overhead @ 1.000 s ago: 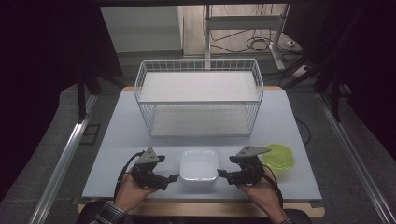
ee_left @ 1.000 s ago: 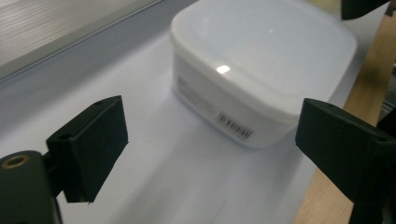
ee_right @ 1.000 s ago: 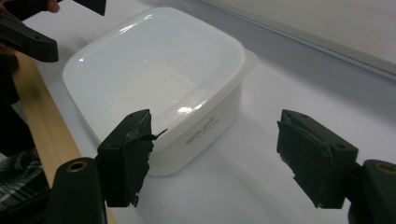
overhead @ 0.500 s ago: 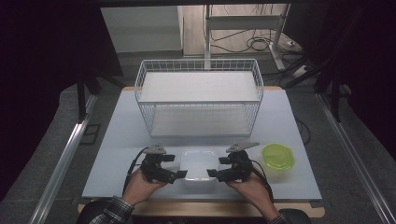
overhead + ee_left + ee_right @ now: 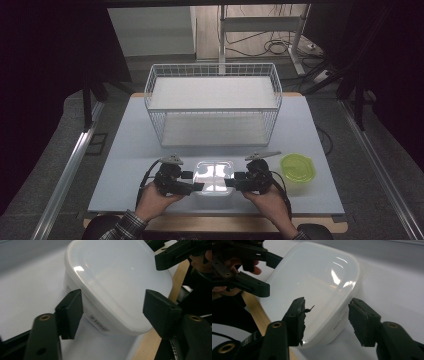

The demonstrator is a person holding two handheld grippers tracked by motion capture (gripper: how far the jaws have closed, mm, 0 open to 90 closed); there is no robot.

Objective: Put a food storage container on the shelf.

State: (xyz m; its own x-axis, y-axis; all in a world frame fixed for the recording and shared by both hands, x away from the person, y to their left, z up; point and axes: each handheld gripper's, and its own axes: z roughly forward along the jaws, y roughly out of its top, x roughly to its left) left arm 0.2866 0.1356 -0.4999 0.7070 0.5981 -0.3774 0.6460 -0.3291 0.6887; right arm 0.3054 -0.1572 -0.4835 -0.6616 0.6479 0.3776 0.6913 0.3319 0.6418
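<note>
**Two grippers closing in on the white tub**

Near the table's [image 5: 135,150] front edge, at 6 o'clock in the high view, a lidded white tub [image 5: 215,177] sits between the person's two hands. The left gripper [image 5: 196,181] reaches in from 9 o'clock and the right gripper [image 5: 231,182] from 3 o'clock, both lying roughly level and pointing at each other across the tub.

In the left gripper view the jaws have just been closing; they stand about half open astride the tub's near corner [image 5: 117,290], one beside the wall and one over the lid's edge. I cannot tell that either pad presses on it.

In the right gripper view the jaws have likewise just been closing and stand half open around the tub's end [image 5: 314,290]. The torn pad on one jaw lies against the lid; the other stands just off the wall, a gap showing.

At 3 o'clock from the tub, just past the right hand, lies a green lid [image 5: 297,166]. Farther off, at 12 o'clock, a white wire basket [image 5: 212,102] stands across the middle of the table.
</note>
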